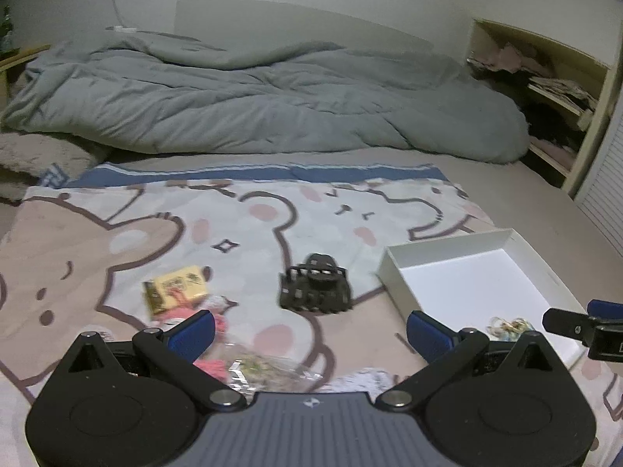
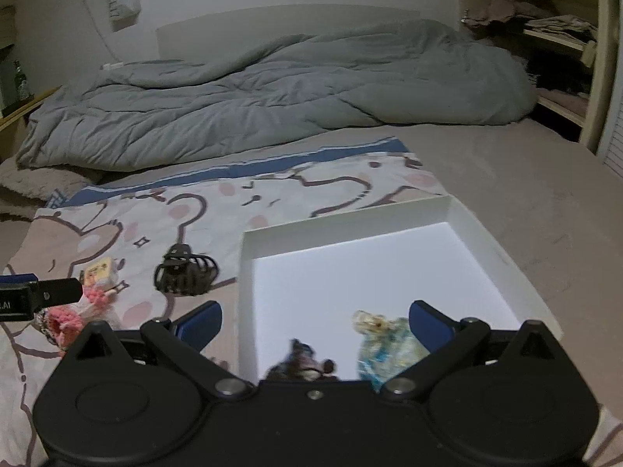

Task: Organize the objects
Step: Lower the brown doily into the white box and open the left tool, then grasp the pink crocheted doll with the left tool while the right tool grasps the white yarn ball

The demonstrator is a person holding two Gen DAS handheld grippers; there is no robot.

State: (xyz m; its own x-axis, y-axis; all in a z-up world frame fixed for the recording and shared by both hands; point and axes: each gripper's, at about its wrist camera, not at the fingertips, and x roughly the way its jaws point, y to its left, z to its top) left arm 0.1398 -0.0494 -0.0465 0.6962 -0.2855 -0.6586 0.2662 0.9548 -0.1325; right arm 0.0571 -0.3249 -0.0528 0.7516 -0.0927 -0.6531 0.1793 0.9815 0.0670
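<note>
A black claw hair clip [image 1: 316, 288] [image 2: 186, 274] lies on the cartoon bear blanket [image 1: 117, 233]. Left of it sits a small yellow box [image 1: 177, 288] [image 2: 99, 271], with a pink knitted item [image 1: 212, 364] [image 2: 64, 323] in a clear bag nearer me. A white open box [image 1: 393, 272] [image 2: 246, 284] stands to the right; it holds a blue-green patterned pouch [image 2: 385, 346] and a dark small item [image 2: 303, 362]. My left gripper [image 1: 311, 332] is open above the pink item. Over the white box's near end my right gripper [image 2: 315, 321] is open too.
A rumpled grey duvet [image 1: 253, 93] covers the far half of the bed. An open shelf unit [image 1: 545, 78] with clothes stands at the far right, beside a louvred door [image 1: 603, 194]. Bare beige sheet [image 2: 525, 194] lies right of the white box.
</note>
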